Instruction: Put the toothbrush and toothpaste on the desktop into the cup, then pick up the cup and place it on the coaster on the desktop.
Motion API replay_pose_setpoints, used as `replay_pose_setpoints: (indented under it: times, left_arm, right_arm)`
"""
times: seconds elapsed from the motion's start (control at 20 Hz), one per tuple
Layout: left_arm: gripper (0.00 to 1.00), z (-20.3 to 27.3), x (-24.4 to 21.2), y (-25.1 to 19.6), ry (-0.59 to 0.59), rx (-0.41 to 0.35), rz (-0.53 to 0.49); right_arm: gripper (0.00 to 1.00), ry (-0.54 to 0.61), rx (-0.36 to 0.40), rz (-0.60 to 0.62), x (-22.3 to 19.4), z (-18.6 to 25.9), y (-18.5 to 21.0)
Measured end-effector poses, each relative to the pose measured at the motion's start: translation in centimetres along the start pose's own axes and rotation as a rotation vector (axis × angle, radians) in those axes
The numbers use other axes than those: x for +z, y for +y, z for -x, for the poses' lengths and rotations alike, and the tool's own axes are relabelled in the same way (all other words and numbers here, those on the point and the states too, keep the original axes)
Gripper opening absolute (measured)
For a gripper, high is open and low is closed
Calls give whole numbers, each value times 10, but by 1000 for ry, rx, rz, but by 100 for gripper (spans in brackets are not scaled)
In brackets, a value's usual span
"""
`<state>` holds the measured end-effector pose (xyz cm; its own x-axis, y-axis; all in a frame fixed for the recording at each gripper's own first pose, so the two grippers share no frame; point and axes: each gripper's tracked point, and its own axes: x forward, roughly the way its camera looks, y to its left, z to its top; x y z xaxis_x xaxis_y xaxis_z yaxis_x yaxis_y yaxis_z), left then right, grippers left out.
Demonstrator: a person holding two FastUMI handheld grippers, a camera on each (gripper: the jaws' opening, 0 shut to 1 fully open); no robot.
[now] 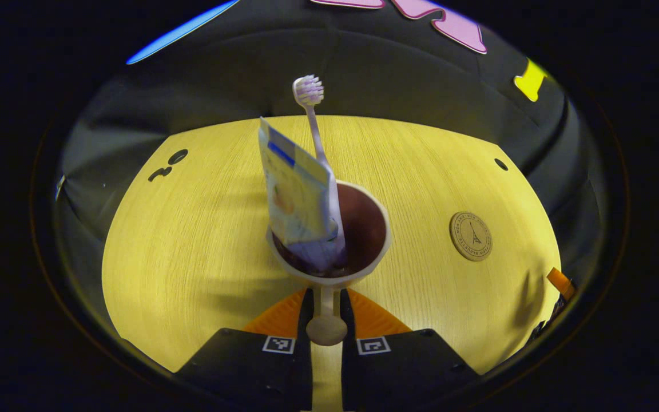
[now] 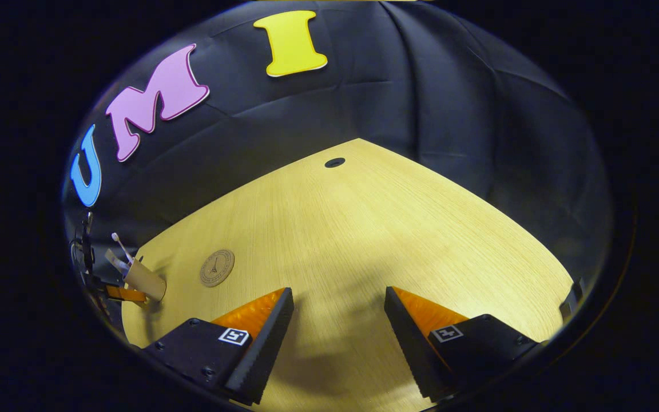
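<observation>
In the left gripper view, two dark holes (image 1: 167,164) sit in the far left of the wooden bench (image 1: 192,246). At the middle, the left claw (image 1: 325,309) is pinching the handle (image 1: 326,320) of the cup (image 1: 364,229), one finger on each side of it. Whether the cup's base touches the bench or hangs above it cannot be told. The toothpaste (image 1: 295,189) stands tilted inside the cup against its left wall, and the toothbrush (image 1: 315,131) rises just behind it, bristles up. To the right, well apart from the cup, the round coaster (image 1: 471,236) lies flat on the bench with nothing on it. A further small hole (image 1: 501,164) shows beyond it

In the right gripper view, the cup (image 2: 145,280) appears far off at the left edge, tilted in that view, with the toothbrush (image 2: 120,245) and toothpaste (image 2: 115,261) sticking out of it. The coaster (image 2: 217,267) lies just to its right. Nearer the middle, the right claw (image 2: 338,312) is spread wide above bare bench (image 2: 364,229), gripping nothing. A dark hole (image 2: 334,162) lies at the far corner
</observation>
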<state>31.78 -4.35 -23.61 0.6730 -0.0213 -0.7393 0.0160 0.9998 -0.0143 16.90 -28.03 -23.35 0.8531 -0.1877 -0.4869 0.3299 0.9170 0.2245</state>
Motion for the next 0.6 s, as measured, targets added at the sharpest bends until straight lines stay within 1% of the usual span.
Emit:
replay_pose_setpoints:
  times: [0.3,0.6]
  left_arm:
    - [24,8,0,-1,-26,-1,14]
    - [25,18,10,-4,-72,-31,-14]
  right_arm:
    - [98,17,19,11,-9,6,10]
    - [98,22,28,11,-9,9,12]
